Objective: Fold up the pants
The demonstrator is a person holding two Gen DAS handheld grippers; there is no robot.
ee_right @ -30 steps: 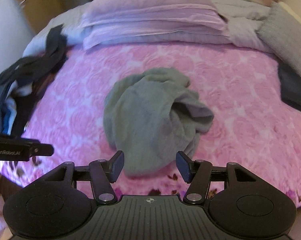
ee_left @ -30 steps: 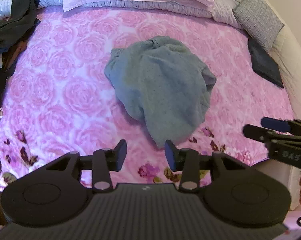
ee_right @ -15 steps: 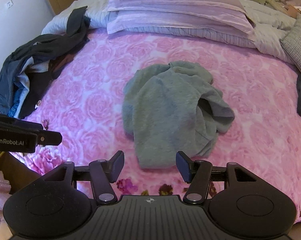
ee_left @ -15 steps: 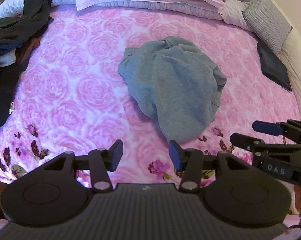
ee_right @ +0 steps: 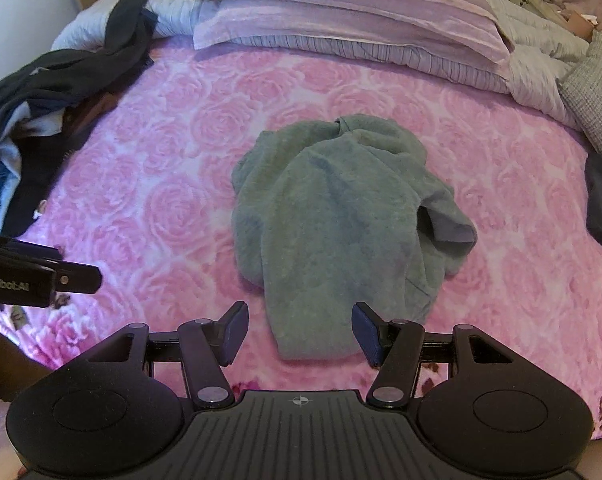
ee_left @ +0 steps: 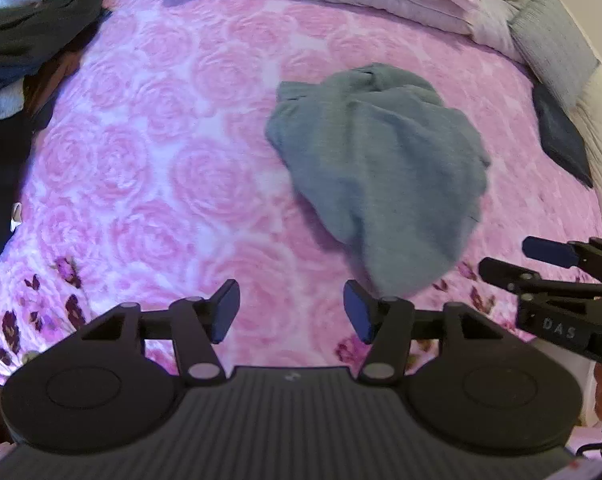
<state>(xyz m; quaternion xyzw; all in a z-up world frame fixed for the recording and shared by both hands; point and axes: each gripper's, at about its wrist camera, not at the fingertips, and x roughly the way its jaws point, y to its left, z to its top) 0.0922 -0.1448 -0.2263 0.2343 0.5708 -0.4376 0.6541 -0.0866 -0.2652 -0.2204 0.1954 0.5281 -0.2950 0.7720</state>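
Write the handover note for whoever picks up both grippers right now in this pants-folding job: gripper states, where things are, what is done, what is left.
Left gripper: open, nothing between its jaws, which have just been opening; it is above bare bedspread, left of the pants' near end.
Right gripper: open, empty, lined up with the near end of the pants.
Grey pants: crumpled heap mid-bed, untouched.
Dark clothes pile: at the bed's left edge, well clear of the pants.
Done: approach only.
Left: grasp, spread flat, then fold.

Grey pants sit crumpled mid pink rose blanket, right gripper gaping just short of their near end.
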